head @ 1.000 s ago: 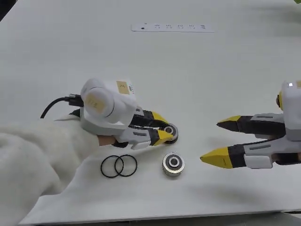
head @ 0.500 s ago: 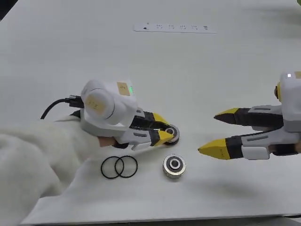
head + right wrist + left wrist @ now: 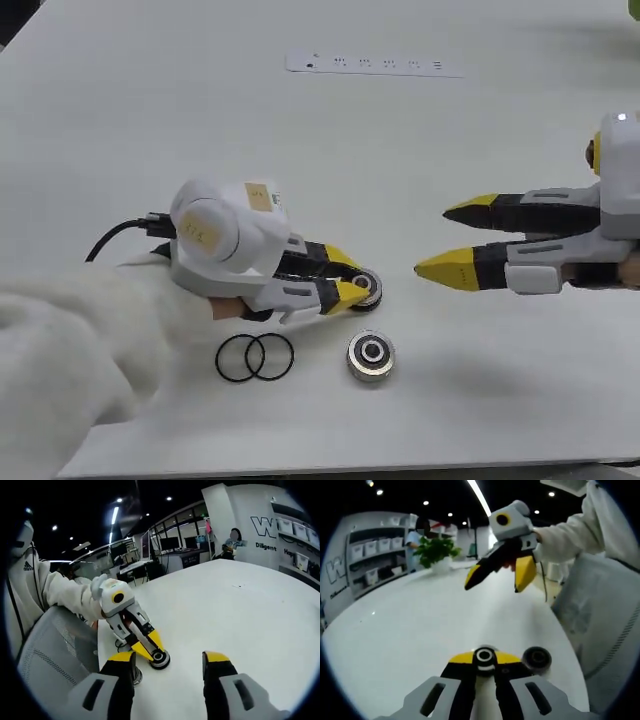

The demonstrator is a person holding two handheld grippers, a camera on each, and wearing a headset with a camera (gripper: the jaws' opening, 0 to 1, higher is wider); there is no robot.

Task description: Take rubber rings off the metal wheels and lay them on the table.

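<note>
My left gripper (image 3: 350, 274) lies low on the white table, shut on a small metal wheel (image 3: 365, 287) that still carries a dark rim; in the left gripper view that wheel (image 3: 485, 656) sits between the yellow tips. A second wheel (image 3: 371, 355) stands free on the table just in front of it, also seen as wheel (image 3: 537, 657). Two black rubber rings (image 3: 255, 357) lie overlapping to its left. My right gripper (image 3: 433, 241) hovers open to the right of the held wheel, pointing at it. In the right gripper view the right gripper (image 3: 169, 660) faces the held wheel (image 3: 160, 659).
A white power strip (image 3: 372, 65) lies at the far side of the table. A black cable (image 3: 115, 235) trails left from the left gripper. A white fleece sleeve (image 3: 70, 360) covers the near left corner. The table's front edge (image 3: 400, 467) runs just below the wheels.
The right gripper has risen away from the near edge and drifted left toward the held wheel, still open. The left gripper, wheels and rings have stayed put.
</note>
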